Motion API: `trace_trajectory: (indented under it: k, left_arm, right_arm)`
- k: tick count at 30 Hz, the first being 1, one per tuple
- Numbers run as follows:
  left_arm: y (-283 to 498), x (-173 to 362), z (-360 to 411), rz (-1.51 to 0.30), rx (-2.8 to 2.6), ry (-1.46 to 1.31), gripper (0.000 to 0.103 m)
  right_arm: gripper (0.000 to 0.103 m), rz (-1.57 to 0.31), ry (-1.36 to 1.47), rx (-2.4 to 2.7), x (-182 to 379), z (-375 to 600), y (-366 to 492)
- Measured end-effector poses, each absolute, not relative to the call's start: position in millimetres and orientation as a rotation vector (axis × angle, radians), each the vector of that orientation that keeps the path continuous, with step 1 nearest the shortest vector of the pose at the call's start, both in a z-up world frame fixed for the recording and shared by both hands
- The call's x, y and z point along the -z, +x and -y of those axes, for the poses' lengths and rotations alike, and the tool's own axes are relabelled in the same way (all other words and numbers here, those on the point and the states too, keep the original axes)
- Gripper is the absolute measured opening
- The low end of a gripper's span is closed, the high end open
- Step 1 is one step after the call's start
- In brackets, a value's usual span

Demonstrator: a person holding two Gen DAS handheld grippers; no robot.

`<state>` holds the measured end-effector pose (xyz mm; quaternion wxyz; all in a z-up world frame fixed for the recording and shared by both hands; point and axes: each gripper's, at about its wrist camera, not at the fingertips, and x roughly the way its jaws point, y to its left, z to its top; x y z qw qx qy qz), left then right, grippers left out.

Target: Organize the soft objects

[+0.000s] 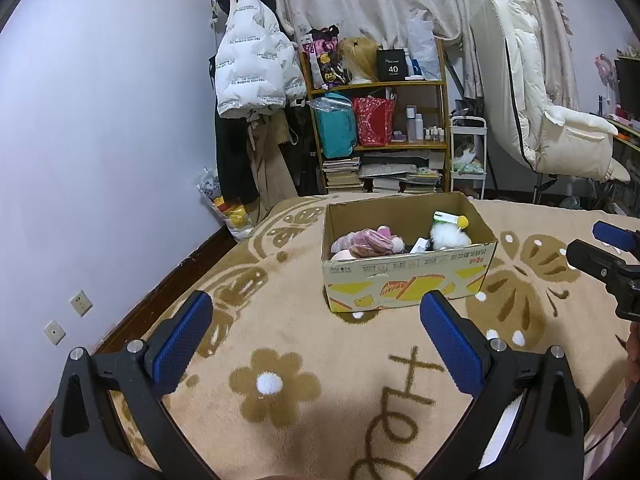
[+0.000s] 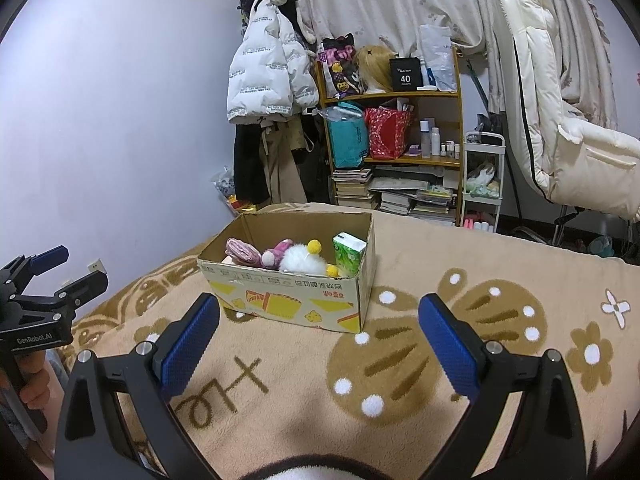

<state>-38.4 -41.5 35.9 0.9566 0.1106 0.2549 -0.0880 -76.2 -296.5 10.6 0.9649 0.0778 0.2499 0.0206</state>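
Left wrist view: left tool [image 1: 316,336] hangs over the bed [image 1: 304,352], jaws apart, empty. Right tool [image 2: 320,338] likewise spread. Box [image 2: 288,304] near the bed's far edge holds plush toys [image 2: 298,260].

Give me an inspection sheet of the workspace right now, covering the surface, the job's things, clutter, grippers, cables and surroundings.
Surface: beige blanket with brown flower and butterfly patterns, on a bed.
Job's things: open cardboard box standing on the blanket, holding a pink fabric bundle, a pink plush toy, a white fluffy toy with yellow pom-poms, and a green tissue pack standing at the box's right end.
Clutter: nothing seen on the blanket outside the box.
Grippers: left gripper open and empty; right gripper open and empty, both short of the box.
Cables: nothing seen.
Surroundings: wooden shelf with bags and books, white jacket hanging, padded chair.
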Motion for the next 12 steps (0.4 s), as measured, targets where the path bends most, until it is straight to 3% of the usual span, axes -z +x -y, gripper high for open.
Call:
trace_trajectory:
  k: [12]
  left_arm:
    - [-38.6,-34.6,42.3,-0.519,0.181,0.22,0.103]
  right_arm:
    - [0.103,-0.506,0.159,-0.042,-9.3,296.6,-76.2]
